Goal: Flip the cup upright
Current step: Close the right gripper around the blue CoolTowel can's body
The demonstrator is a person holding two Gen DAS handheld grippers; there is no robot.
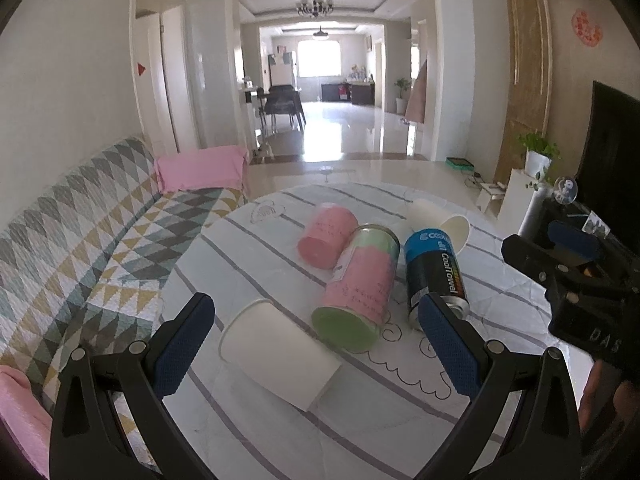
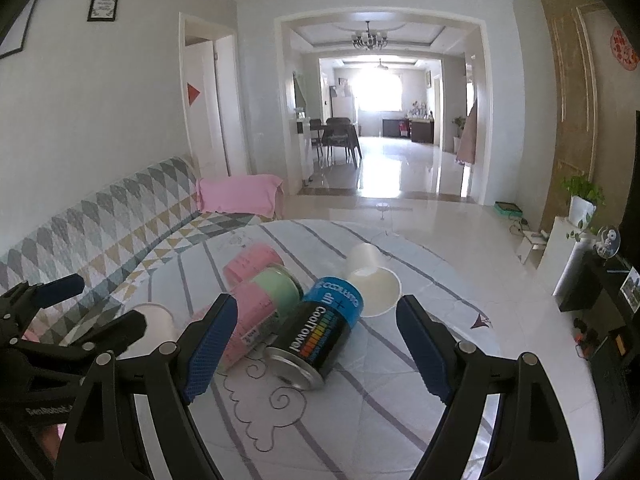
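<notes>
Two white paper cups lie on their sides on the round table. The near cup (image 1: 276, 354) lies between the fingers of my open left gripper (image 1: 316, 320), which hovers just above it. The far cup (image 1: 444, 224) lies behind the cans, mouth toward me; it also shows in the right wrist view (image 2: 372, 280). My right gripper (image 2: 316, 316) is open and empty, above the black and blue CoolTowel can (image 2: 320, 328). The near cup (image 2: 154, 320) shows partly hidden at the left of the right wrist view.
A pink and green can (image 1: 360, 288) and a pink can (image 1: 326, 236) lie on the striped tablecloth (image 1: 248, 432) beside the CoolTowel can (image 1: 434, 276). A patterned sofa (image 1: 80, 240) stands left of the table. The right gripper (image 1: 576, 280) shows at the right edge.
</notes>
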